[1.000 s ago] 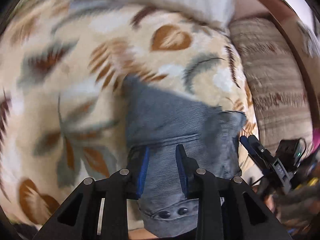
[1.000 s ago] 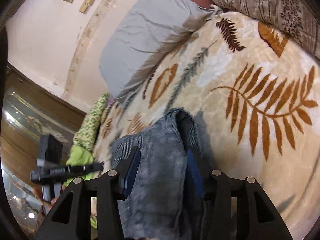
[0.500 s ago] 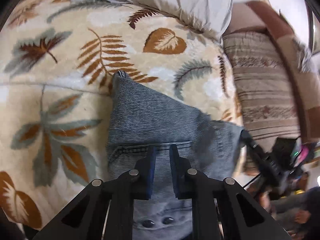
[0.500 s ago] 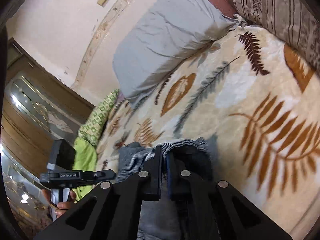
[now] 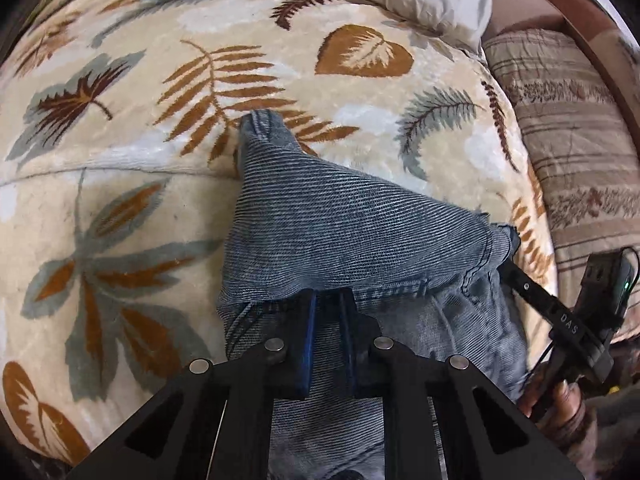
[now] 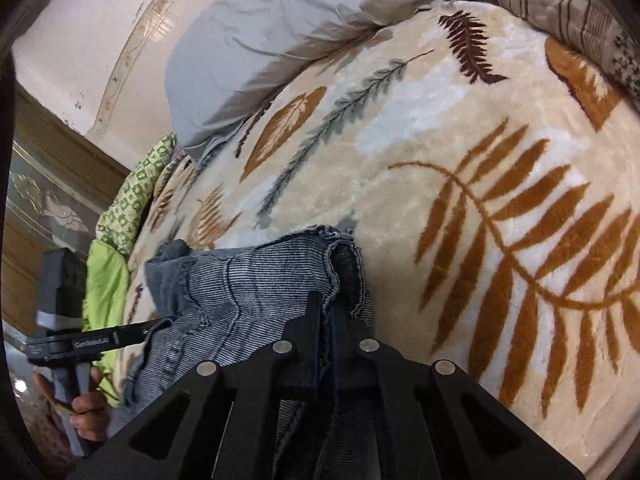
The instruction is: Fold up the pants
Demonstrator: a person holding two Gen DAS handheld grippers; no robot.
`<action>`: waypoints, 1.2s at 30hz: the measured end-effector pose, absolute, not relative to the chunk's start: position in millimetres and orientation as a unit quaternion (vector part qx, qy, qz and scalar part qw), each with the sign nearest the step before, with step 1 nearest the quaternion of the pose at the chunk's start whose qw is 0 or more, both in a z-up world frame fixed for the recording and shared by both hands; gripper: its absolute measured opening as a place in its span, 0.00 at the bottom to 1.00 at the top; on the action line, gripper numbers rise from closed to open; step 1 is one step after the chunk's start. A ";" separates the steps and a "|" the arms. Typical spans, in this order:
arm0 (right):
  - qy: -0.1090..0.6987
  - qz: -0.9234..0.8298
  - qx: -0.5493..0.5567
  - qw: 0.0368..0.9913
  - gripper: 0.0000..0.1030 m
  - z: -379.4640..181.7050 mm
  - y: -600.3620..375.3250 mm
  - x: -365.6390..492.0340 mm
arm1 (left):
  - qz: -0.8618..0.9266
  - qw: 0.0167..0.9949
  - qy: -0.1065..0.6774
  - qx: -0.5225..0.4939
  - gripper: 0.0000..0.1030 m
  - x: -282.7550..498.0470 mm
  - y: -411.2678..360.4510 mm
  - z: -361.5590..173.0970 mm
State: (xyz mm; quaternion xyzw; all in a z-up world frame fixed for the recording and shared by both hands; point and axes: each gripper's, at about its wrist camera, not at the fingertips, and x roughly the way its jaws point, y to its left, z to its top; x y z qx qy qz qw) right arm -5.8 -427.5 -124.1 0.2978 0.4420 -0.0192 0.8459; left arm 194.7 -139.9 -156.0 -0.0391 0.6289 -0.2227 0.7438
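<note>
Pinching pants point(image 5: 340, 220) edges | left tool point(image 5: 329, 312) | right tool point(image 6: 326, 320) | blanket point(image 5: 120, 184) around

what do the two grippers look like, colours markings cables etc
Both are matte black frames with triangular cutouts and round silver pins. The left gripper has blue pads on its fingers. Seen from there, the right gripper shows white "DAS" lettering, a black box with a green light, and a thin black cable.
</note>
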 end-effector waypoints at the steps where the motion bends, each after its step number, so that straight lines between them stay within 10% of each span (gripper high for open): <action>1: 0.436 -0.015 0.305 0.846 0.11 -117.5 -428.3 -9.0 | -0.222 0.741 0.631 -0.049 0.13 197.0 -134.9 -151.4; 5: 0.409 0.014 0.354 0.841 0.37 -88.6 -429.0 -42.5 | -0.247 0.736 0.627 -0.072 0.14 176.1 -107.4 -122.6; 12: 0.425 0.027 0.368 0.826 0.37 -99.7 -403.6 -80.6 | -0.264 0.711 0.642 -0.113 0.30 130.3 -75.1 -132.5; 14: 0.439 0.029 0.364 0.821 0.33 -109.1 -395.4 -79.2 | -0.261 0.717 0.638 -0.105 0.30 125.9 -76.7 -133.5; 16: 0.451 0.038 0.345 0.822 0.08 -109.8 -385.9 -75.4 | -0.256 0.723 0.635 -0.091 0.30 120.3 -78.1 -128.7; 36: 0.473 -0.012 0.238 0.848 0.11 -110.9 -377.9 -81.2 | -0.234 0.777 0.583 0.035 0.33 66.1 -115.2 -125.1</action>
